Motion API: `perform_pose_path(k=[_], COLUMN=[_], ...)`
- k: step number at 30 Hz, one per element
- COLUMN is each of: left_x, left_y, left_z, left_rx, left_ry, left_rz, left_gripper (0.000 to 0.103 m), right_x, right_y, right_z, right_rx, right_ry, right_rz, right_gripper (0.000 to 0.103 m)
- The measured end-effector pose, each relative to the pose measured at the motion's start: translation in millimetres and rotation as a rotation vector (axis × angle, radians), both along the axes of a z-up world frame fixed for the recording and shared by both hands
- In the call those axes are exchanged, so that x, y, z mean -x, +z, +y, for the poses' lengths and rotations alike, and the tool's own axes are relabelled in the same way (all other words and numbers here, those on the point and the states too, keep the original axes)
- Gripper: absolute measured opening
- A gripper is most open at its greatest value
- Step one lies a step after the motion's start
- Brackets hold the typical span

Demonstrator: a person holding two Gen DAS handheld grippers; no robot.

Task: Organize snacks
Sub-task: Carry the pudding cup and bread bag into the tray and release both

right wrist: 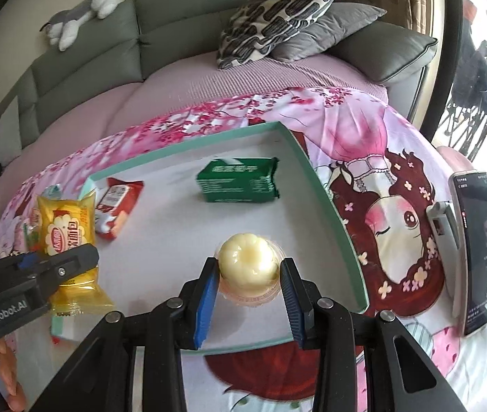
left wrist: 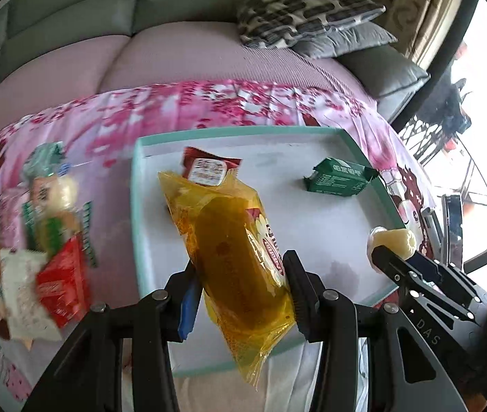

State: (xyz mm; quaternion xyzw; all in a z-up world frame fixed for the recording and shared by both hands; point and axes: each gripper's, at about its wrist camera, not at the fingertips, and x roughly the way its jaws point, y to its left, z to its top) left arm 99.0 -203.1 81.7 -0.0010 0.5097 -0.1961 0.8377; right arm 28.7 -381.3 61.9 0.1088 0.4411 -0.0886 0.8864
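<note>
My left gripper [left wrist: 240, 267] is shut on a yellow-wrapped bread packet [left wrist: 233, 250], held over the teal-rimmed white tray [left wrist: 326, 226]. My right gripper [right wrist: 248, 274] is shut on a pale yellow jelly cup [right wrist: 247, 262], held just above the tray [right wrist: 332, 206] near its right front. Inside the tray lie a red snack packet [left wrist: 209, 168] and a green snack packet [left wrist: 339, 178]. In the right wrist view the green packet [right wrist: 238, 180] and red packet [right wrist: 116, 206] lie at the back, and the left gripper holds the bread packet [right wrist: 68, 237] at the left.
A pile of several loose snacks [left wrist: 44, 240] lies on the pink floral cloth left of the tray. A phone on a stand [right wrist: 477, 247] is at the right. A sofa with pillows [right wrist: 278, 13] and a plush toy [right wrist: 82, 10] lies behind.
</note>
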Motion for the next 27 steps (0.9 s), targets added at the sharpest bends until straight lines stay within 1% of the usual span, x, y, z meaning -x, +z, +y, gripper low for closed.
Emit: perform_pose_path(k=[8, 13, 17, 18, 20, 21, 22, 25, 27], left_x=[-23.5, -34.9, -40.7, -42.5, -45.6, -46.2, -46.4, -45.8, -45.1], left_y=[-18.4, -24.1, -25.4, -25.7, -24.9, -23.4, -21.8, -16.7, -13.4], left_z=[-26.9, -33.0, -33.2, -32.9, -32.2, -31.2, -30.5, -25.7, -19.5], left_rx=[-0.034, -0.048, -0.057, -0.057, -0.052, -0.049, -0.048, -0.048, -0.042], left_ry=[-0.031, -0.041, -0.040, -0.038, -0.039, -0.040, -0.041, -0.029, -0.013], left_rz=[0.026, 0.038, 0.029, 0.029, 0.025, 0.019, 0.012, -0.011, -0.022], left_gripper=[0.048, 0.048, 0.048, 0.049, 0.061, 0.072, 0.078, 0.078, 0.079], right_x=[-20.9, -30.8, -36.7, -38.2, -40.0, -40.2, -40.4, -40.0, -38.0], right_y=[-9.9, -13.1, -15.0, -15.2, -15.3, -15.4, -15.4, -15.5, -13.3], right_z=[-10.8, -13.6, -14.3, -14.6, -14.8, -14.8, -14.7, -14.9, -14.1], right_rx=[0.012, 0.016, 0.020, 0.020, 0.024, 0.026, 0.028, 0.030, 0.035], right_ry=[-0.011, -0.016, -0.020, -0.022, -0.026, -0.030, -0.035, -0.046, -0.051], right_rz=[0.025, 0.041, 0.050, 0.052, 0.057, 0.059, 0.062, 0.070, 0.064], right_gripper=[0.039, 0.039, 0.039, 0.039, 0.040, 0.040, 0.040, 0.041, 0.054])
